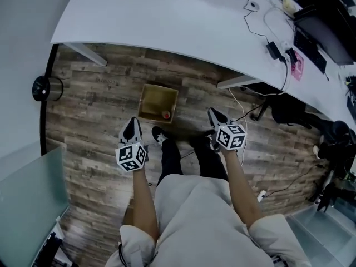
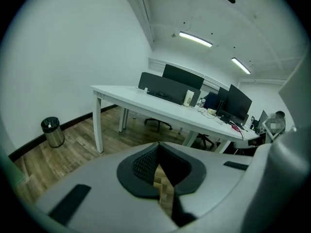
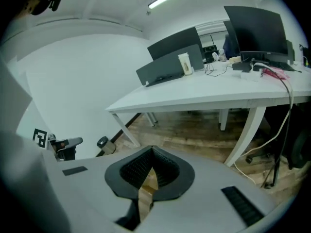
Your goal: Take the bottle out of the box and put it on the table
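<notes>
An open cardboard box (image 1: 157, 101) stands on the wooden floor just in front of the white table (image 1: 167, 21). A small bottle with a red cap (image 1: 166, 114) lies inside, at the box's near right corner. My left gripper (image 1: 132, 122) hangs over the floor to the near left of the box, its jaws together and nothing in them. My right gripper (image 1: 214, 115) is to the right of the box, also shut and empty. In the left gripper view the gripper (image 2: 158, 147) points at the table (image 2: 160, 107). The right gripper (image 3: 152, 152) faces the table (image 3: 218, 89) too.
A round metal bin (image 1: 41, 88) stands by the wall at the left. Monitors (image 1: 325, 32), cables and a power brick (image 1: 273, 50) crowd the table's right end. The person's legs and shoes (image 1: 160, 134) are just behind the box. A glass panel (image 1: 28, 199) is at the near left.
</notes>
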